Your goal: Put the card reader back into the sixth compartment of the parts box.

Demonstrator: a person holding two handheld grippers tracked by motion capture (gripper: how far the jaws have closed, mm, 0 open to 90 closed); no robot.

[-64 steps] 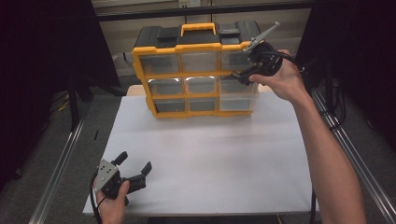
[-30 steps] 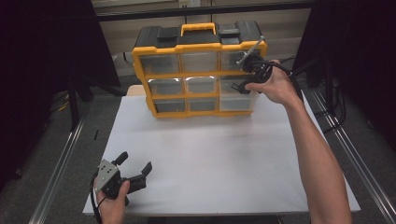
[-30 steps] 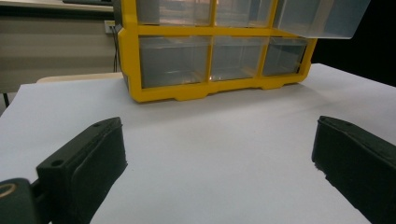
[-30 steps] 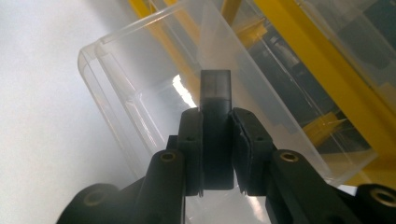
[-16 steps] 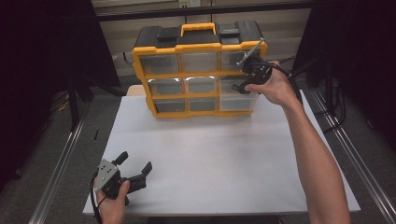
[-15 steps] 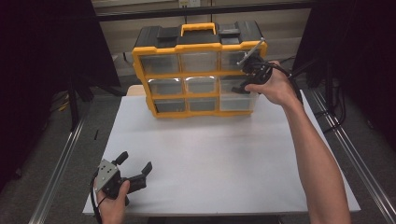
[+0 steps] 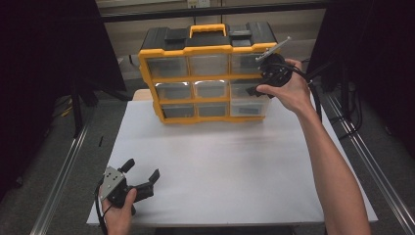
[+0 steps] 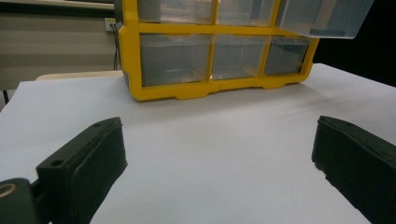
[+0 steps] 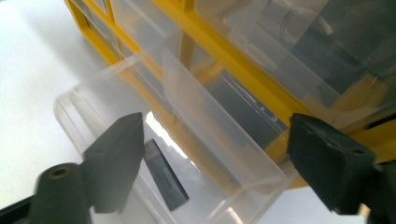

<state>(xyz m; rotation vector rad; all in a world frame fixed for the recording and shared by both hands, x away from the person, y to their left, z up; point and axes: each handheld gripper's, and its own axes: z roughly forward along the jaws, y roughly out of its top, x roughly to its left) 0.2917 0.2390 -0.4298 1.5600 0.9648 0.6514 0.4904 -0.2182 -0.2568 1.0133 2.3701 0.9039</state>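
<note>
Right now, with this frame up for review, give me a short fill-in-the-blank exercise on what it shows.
1. The organizer on the table has a frame coloured ____.
2. The right claw is at a clear drawer that stands pulled ____.
3. Inside that drawer lies a small ____ piece.
4. The left claw rests near the table's front edge with jaws ____.

Missing words: yellow; out; dark; open

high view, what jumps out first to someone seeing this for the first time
The yellow organizer with clear drawers stands at the table's far edge. The right gripper hovers at its right column, over a pulled-out clear drawer with a dark flat piece inside. The left gripper waits, open, near the table's front left corner.
</note>
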